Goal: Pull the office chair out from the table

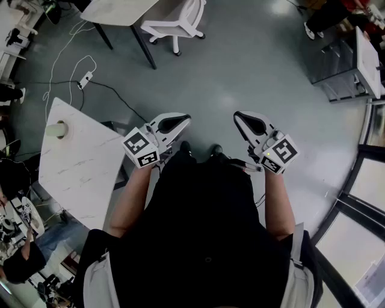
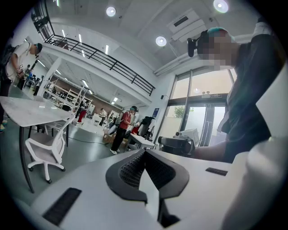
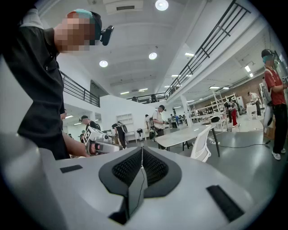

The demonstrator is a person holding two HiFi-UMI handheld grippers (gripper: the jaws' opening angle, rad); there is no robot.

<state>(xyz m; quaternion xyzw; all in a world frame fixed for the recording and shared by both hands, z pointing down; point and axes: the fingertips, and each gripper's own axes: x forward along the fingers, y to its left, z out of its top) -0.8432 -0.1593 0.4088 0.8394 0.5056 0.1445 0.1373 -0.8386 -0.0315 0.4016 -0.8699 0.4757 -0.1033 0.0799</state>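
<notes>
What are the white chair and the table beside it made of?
The office chair looks like smooth white plastic: shell and wheeled base are one even white. The table has a pale top with faint grey veins, like marble or printed laminate. Its thin dark legs look like metal.

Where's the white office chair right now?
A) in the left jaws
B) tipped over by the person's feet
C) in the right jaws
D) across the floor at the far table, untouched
D: the office chair stands upright at the far table, and the left gripper and right gripper, jaws shut on nothing, are well short of it.
</notes>
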